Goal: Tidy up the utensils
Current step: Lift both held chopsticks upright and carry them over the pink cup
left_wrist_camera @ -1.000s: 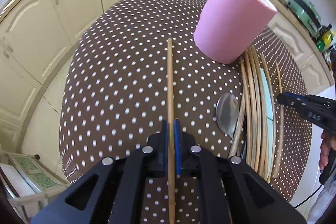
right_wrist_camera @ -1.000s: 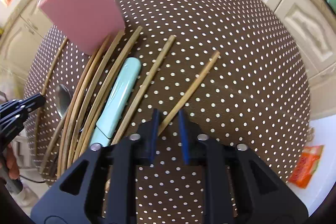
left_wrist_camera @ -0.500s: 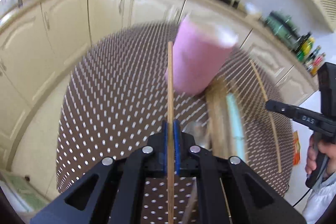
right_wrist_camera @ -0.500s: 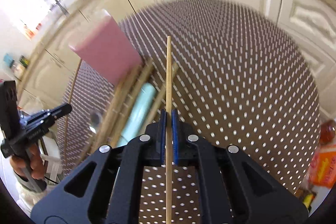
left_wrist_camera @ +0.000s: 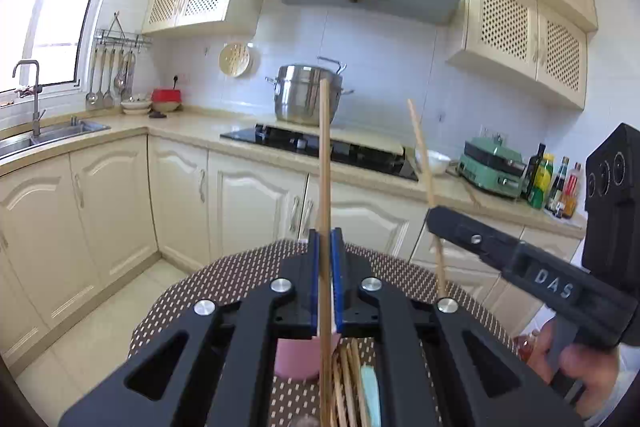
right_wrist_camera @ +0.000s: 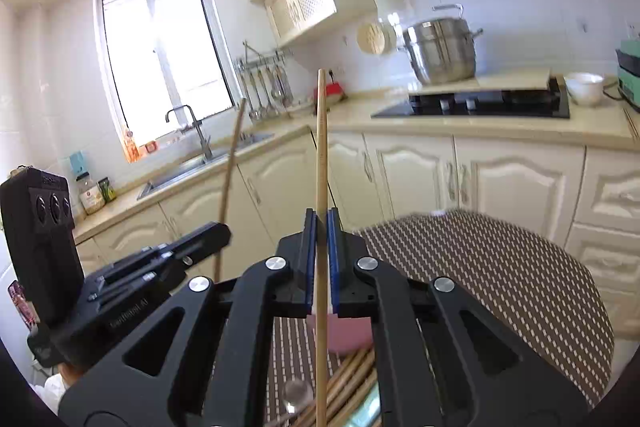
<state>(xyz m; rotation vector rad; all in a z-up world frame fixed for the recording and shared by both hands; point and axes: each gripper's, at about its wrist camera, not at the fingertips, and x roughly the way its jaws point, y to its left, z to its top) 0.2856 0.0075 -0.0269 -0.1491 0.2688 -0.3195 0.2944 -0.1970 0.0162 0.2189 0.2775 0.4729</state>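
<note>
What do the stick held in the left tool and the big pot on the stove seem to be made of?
The stick looks like bamboo or light wood, matte: a tan, even, dull surface. The big pot seems to be stainless steel, polished: silver, with bright reflections on its side.

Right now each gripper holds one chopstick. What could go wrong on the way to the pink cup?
1. Each chopstick is pinched at a single point, so it may pivot or slip.
2. The pink cup is mostly hidden behind the left gripper and the right gripper, so aiming is hard.
</note>
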